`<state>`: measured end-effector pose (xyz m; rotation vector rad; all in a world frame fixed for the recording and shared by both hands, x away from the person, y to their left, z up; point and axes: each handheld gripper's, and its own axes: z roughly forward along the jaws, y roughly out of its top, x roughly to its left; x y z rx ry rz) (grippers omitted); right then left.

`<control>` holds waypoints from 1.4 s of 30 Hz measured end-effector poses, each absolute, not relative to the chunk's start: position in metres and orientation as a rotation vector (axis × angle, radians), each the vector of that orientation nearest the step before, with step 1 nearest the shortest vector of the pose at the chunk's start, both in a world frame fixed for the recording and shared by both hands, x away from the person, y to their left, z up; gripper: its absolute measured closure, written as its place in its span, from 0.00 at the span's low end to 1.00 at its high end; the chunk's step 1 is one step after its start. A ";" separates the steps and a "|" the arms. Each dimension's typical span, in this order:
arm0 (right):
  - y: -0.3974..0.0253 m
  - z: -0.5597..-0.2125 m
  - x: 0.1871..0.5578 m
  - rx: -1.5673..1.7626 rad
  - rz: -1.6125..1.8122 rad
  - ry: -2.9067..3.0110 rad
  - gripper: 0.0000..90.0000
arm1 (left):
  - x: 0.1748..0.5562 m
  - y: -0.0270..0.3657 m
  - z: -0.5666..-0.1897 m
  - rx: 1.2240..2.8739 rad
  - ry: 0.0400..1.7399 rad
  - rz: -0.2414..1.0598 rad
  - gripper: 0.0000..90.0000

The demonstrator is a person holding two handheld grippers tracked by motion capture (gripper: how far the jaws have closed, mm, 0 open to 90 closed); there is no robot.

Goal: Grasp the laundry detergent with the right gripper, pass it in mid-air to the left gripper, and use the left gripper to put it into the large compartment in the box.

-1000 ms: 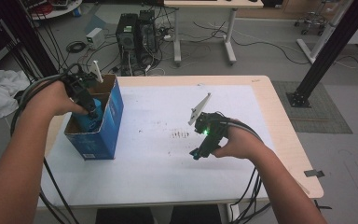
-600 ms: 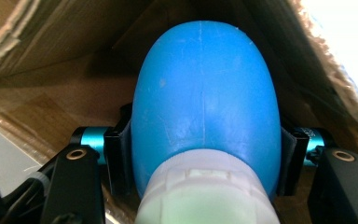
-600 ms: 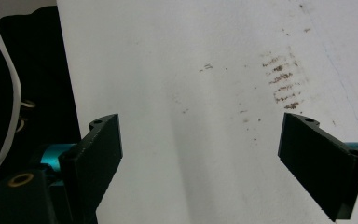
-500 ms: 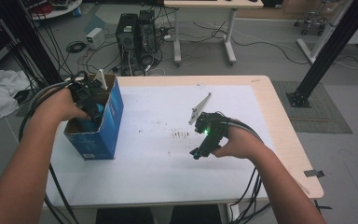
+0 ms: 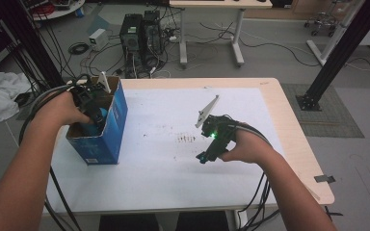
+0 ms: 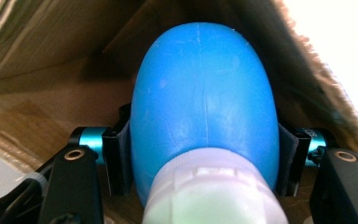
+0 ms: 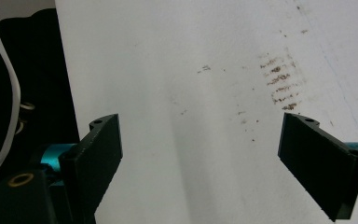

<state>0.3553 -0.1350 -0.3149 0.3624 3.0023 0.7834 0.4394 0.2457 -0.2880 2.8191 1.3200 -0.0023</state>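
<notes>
Blue bottle (image 6: 204,107) clamped in left gripper (image 5: 94,103) inside cardboard box (image 5: 111,130), long axis along jaws; right gripper (image 7: 214,163) wide, well apart.

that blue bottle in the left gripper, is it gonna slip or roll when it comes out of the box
The blue bottle looks smooth and rounded, so it could slip; the left gripper clamps its widest part, which probably helps. Its egg shape suggests it would roll if laid down. The cardboard box looks light and tall, so lifting may tip it.
</notes>
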 end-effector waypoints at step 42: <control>-0.136 -0.307 0.352 0.357 0.785 2.989 0.14 | 0.416 0.241 -0.222 2.804 1.253 0.114 0.27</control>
